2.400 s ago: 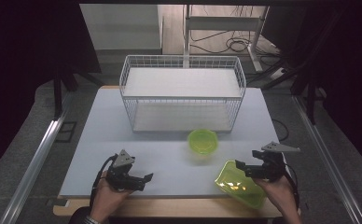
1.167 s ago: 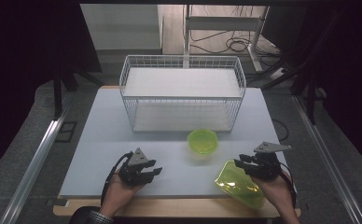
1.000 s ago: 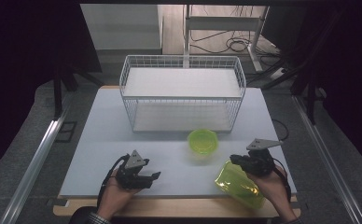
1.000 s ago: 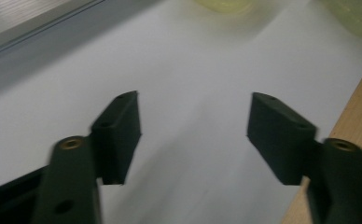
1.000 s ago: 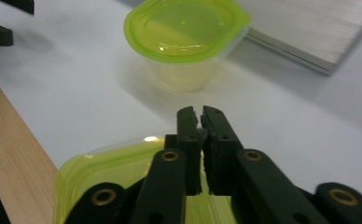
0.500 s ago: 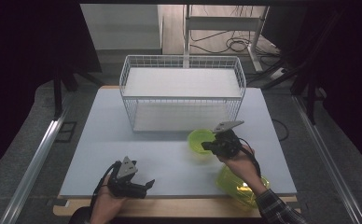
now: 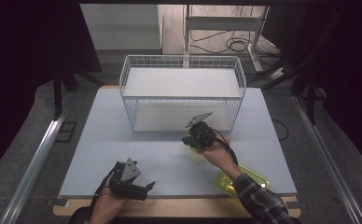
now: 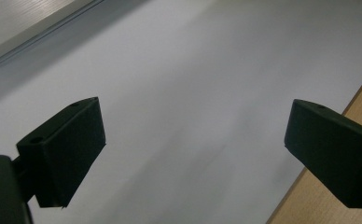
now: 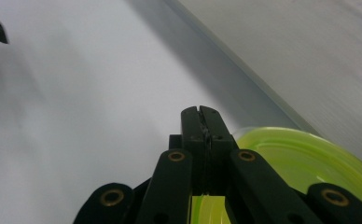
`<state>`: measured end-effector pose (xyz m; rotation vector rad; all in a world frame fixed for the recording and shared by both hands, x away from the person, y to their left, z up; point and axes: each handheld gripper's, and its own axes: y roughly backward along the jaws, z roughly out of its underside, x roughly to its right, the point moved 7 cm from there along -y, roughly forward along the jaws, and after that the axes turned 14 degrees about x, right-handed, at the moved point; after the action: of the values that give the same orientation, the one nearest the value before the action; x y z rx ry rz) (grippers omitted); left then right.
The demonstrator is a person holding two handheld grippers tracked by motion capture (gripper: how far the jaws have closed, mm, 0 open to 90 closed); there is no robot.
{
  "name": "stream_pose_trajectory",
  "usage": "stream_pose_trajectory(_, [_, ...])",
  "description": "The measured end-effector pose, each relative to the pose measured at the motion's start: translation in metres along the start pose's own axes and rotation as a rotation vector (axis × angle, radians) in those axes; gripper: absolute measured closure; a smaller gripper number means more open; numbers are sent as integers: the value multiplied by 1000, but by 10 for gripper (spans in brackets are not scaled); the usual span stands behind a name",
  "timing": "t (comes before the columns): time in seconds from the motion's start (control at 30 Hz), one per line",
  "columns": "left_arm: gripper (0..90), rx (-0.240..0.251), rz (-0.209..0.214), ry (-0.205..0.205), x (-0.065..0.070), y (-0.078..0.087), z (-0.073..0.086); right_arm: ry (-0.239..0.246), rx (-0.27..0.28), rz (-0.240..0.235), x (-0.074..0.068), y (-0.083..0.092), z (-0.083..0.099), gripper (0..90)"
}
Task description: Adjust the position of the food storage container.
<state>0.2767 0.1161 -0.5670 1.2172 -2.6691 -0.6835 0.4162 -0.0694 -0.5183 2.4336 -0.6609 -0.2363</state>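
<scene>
Lower left of the high view: left tool (image 7: pixel 146 187) held in a hand near the front edge of the pale grey desk (image 7: pixel 100 140), lying low over the bare surface. In the left gripper view, black jaws standing wide apart, having just been opening, with nothing between them but bare desk and, at the lower right of that frame, the desk's wooden front strip (image 8: pixel 328 210).

Upper middle of the high view: white wire basket (image 7: pixel 181 95) standing at the far side of the desk, long side facing the camera.

Just right of centre in the high view: right tool (image 7: pixel 191 139) held in a hand with a plaid sleeve (image 7: pixel 258 198), close in front of the basket's front wall. Beneath it, a sliver of the round, translucent yellow-green plastic bowl (image 7: pixel 194 151), mostly hidden by the hand. In the right gripper view, jaws closed flat against each other with nothing pinched between them, tips hanging over the near rim of the bowl (image 9: pixel 305 163), which fills the lower right of that frame.

Lower right of the high view: flat, translucent yellow-green plastic plate (image 7: pixel 251 177) lying at the desk's front edge, partly under the sleeve, apart from the bowl.
</scene>
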Motion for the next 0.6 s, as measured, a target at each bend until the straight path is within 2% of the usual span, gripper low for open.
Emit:
stream_pose_trajectory(0.03, [53, -2, -1, -1, 0, 0, 0, 3, -18, 9, 2, -6, 1, 890])
stream_pose_trajectory(0.17, [55, -9, -5, -9, 1, -1, 1, -15, -20, -2, 3, -10, 2, 890])
stream_pose_trajectory(0.2, [55, -9, -3, -10, 1, -1, 1, 2, -35, 16, 6, -10, 4, 891])
stream_pose_trajectory(0.23, [55, -9, -3, -12, 1, -1, 1, -3, -35, 21, 7, -10, 5, 890])
stream_pose_trajectory(0.37, [55, -13, -4, -14, 1, -1, 1, -16, -36, 37, 13, -5, 8, 890])
stream_pose_trajectory(0.4, [55, -14, -4, -13, 1, -1, 1, -29, -34, 53, 20, 1, 11, 890])
stream_pose_trajectory(0.5, [55, -20, -3, -17, 2, -2, 2, -44, -30, 68, 27, 7, 15, 889])
stream_pose_trajectory(0.53, [54, -23, -3, -21, 2, -2, 2, -67, -26, 77, 34, 14, 19, 889])
stream_pose_trajectory(0.6, [54, -25, -3, -23, 2, -2, 2, -73, -23, 82, 37, 17, 21, 889])
